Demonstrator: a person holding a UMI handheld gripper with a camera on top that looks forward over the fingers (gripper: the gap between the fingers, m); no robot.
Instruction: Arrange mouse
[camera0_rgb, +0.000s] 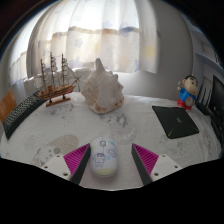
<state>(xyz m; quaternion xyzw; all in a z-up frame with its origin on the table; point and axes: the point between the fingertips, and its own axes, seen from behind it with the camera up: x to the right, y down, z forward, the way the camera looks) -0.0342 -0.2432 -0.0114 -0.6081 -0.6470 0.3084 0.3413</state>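
Worktop (60, 130): pale, marbled surface, glossy, reflections seen across it; backed by a window with sheer white curtains (110, 35), light diffuse

Model ship (56, 80): set on the far side of the worktop, wooden hull on a stand, thin masts and rigging, fragile

Conch shell (101, 86): large, spiked and ridged, cream to pinkish, placed beside the ship near the middle of the worktop

Mouse pad (180, 122): dark, flat, rectangular, matte; laid ahead and off to one side of the fingers, well apart from the mouse

Figurine (186, 92): small cartoon doll, blue and red, stood beyond the mouse pad

Mouse (105, 158): white, smooth rounded plastic shell, slightly glossy, seen between the two fingers just above the worktop edge of view

Hand-held gripper (106, 160): magenta pads (76, 156) seen at either side of the mouse, close to its flanks; contact on both sides cannot be confirmed, so the grip state cannot be told

Step judged in hand: mouse to be taken to the mouse pad. To be done well, the shell should be gripped low on its straight flanks, since the curved plastic is likely to slip; it should be carried low and level, kept clear of the shell's spikes, and set down squarely on the dark pad
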